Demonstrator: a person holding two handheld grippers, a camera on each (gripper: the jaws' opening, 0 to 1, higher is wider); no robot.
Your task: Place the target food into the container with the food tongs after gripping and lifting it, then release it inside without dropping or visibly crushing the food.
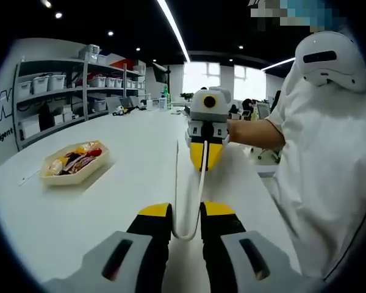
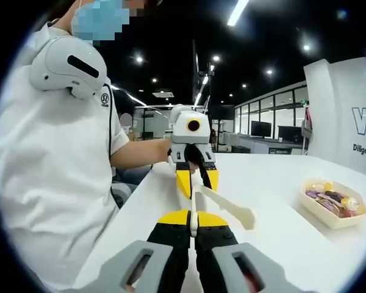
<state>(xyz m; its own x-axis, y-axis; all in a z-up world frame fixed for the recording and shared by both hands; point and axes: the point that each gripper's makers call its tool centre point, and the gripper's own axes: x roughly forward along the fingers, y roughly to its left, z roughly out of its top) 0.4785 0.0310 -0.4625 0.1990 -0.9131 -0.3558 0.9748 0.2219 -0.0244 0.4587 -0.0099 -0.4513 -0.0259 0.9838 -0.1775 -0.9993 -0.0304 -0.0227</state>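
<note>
Between both grippers, white tongs [image 2: 222, 206], arms apart.

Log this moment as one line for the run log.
phase: pre-pick | left gripper: shut on food tongs | right gripper: shut on food tongs | tray of wrapped snacks: on white table, untouched

Food tongs [image 1: 195, 201] between both hand-held grippers

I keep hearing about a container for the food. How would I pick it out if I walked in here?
Start at the long white table and look along the side nearest the grey shelves. There sits a shallow cream tray, longer than it is wide. It is the one spot of colour on the white top, holding yellow, red and purple bits of food.
</note>
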